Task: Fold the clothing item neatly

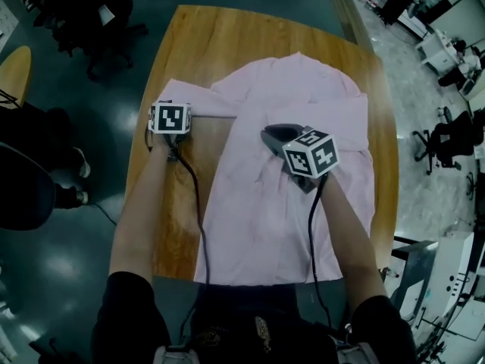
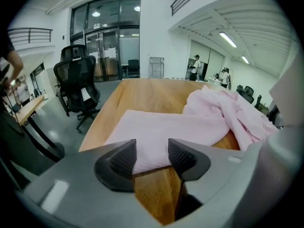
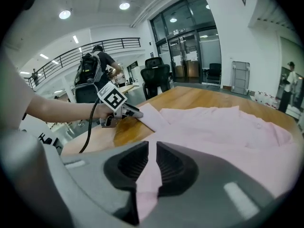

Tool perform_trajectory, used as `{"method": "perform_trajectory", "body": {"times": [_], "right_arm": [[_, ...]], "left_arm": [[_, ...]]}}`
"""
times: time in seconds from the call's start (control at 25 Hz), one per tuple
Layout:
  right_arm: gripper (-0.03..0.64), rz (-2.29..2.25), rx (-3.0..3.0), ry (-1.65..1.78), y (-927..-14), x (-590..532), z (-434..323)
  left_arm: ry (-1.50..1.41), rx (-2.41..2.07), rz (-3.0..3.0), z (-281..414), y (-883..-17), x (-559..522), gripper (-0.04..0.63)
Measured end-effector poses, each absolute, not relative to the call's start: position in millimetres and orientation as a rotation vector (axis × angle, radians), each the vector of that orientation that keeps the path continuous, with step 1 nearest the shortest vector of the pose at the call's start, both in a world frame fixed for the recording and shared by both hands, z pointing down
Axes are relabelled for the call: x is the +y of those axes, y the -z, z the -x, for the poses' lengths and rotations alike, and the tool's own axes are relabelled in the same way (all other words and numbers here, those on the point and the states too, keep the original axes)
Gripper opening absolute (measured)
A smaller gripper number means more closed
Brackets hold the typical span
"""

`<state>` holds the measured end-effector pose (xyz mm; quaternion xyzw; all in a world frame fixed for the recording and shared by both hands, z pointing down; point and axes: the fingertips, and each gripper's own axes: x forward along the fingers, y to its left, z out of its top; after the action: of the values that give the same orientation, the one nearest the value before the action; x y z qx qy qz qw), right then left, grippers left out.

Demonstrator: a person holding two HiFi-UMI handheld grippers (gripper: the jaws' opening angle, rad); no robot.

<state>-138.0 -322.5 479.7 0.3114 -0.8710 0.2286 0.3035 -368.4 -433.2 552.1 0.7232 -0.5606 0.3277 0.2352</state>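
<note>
You're pinching a fold of the pink shirt point(image 1: 288, 173) w/ the right gripper point(image 3: 152, 163), jaws nearly together on the cloth, prob. to anchor the body at the middle of the table point(image 1: 220, 36). The left gripper point(image 2: 152, 156) is hovering near the table's left edge, jaws wide apart. The sleeve point(image 2: 166, 127) is lying betw. the tips, ungripped, likely lined up for a grab.

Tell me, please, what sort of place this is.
Probably an open-plan office or lab hall: wheeled office chairs, tall glass doors, a mezzanine railing, and a wooden table with a pink shirt spread on it.
</note>
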Motion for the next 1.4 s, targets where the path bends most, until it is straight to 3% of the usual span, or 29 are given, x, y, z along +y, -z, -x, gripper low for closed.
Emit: {"method": "perform_trajectory", "body": {"times": [0.12,0.2,0.56,0.88,1.16,1.4], "right_arm": [[0.051,-0.863,-2.275,-0.630,-488,-324,124],[0.051,-0.882,-2.267,-0.648,-490,-326,121],[0.051,-0.853,-2.276,-0.660,-492,-320,146],[0.051,-0.865,-2.221,-0.696,-509,-309,124],[0.051,-0.858,-2.266,-0.716,-512,-304,107],[0.051,-0.836,-2.335,-0.734,-501,-300,87]], "left_arm": [[-0.853,-1.494,-1.950,369,-563,-432,0.192],[-0.841,-1.572,-1.949,382,-553,-440,0.052],[-0.831,-1.777,-2.040,430,-483,-479,0.051],[-0.909,-1.847,-2.093,432,-473,-512,0.051],[-0.716,-2.006,-2.277,383,-401,-506,0.049],[-0.716,-1.921,-2.688,279,-328,-477,0.049]]}}
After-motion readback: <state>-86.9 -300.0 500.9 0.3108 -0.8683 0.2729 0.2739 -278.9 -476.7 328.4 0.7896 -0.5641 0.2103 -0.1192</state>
